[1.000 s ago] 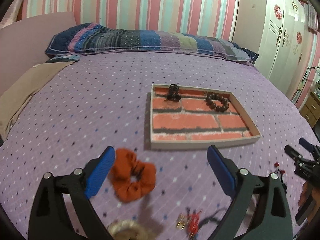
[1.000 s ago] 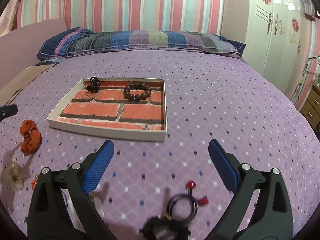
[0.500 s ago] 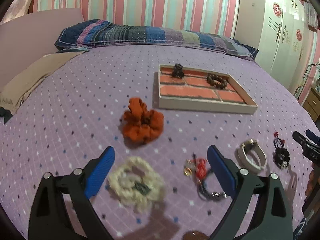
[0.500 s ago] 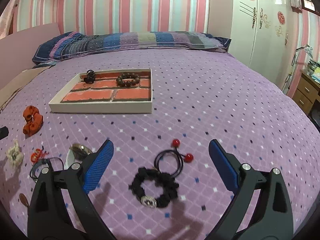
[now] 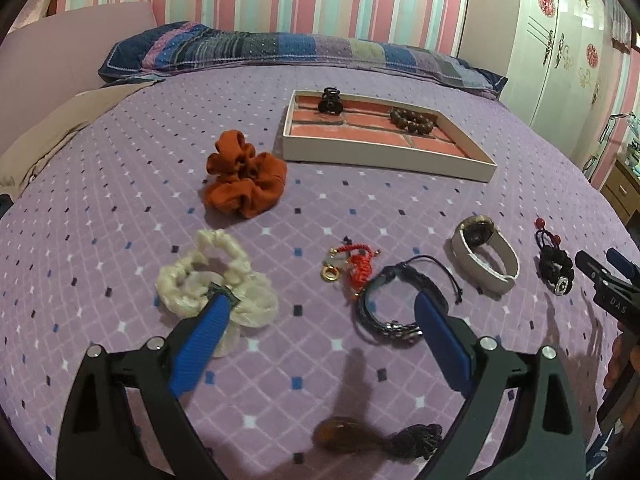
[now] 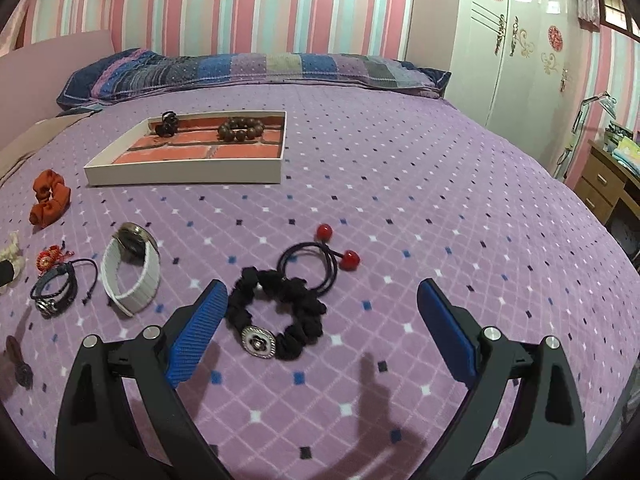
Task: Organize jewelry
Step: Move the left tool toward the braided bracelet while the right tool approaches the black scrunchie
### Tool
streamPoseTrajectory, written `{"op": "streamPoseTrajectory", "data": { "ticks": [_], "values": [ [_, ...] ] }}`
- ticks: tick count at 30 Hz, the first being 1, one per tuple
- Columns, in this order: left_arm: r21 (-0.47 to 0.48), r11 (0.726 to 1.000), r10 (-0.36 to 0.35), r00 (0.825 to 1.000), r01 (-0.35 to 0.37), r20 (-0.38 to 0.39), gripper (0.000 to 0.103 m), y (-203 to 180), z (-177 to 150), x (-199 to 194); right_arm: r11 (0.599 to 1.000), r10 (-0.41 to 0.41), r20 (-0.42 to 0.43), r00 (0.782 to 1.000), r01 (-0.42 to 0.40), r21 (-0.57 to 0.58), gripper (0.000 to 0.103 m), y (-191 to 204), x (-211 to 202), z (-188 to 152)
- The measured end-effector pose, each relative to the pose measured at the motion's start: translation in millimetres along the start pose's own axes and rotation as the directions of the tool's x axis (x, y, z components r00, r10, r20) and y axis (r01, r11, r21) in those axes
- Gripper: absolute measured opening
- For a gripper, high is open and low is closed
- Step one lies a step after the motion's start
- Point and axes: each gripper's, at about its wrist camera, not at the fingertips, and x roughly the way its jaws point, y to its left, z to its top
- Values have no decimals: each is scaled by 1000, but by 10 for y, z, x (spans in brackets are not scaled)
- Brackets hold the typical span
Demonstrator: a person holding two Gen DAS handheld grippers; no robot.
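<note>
A white tray with a brick-pattern floor lies on the purple bed and holds a black claw clip and a brown bead bracelet. In front of it lie an orange scrunchie, a cream scrunchie, a red knotted charm, a dark braided bracelet, a white-strapped watch and a black scrunchie with a flower button, beside a hair tie with red balls. My left gripper is open above the bed. My right gripper is open over the black scrunchie.
A brown teardrop pendant with a dark tassel lies near the bed's front edge. Pillows line the far side. A white wardrobe and a wooden drawer unit stand to the right.
Both grippers have pulled back from the tray toward the near edge of the bed, bringing the loose jewelry into view. Both stay open and empty.
</note>
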Motion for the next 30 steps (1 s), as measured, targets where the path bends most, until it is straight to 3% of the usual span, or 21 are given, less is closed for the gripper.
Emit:
{"op": "streamPoseTrajectory", "data": {
  "ticks": [10,22,30],
  "values": [
    [16,1000,-4,1000,5,-31,92,-166,-56,125,999,3,-27,1000,-2,54,88,-157,120,-77],
    [-42,999,-33,996,29,-83,91,-116,-27,319,998,8,-47,999,-5,63,84,-180,225,-112],
    [20,998,-61,997,61,-39,90,-258,-44,232,997,22,-56,998,-17,81,83,-208,257,-117]
  ]
}}
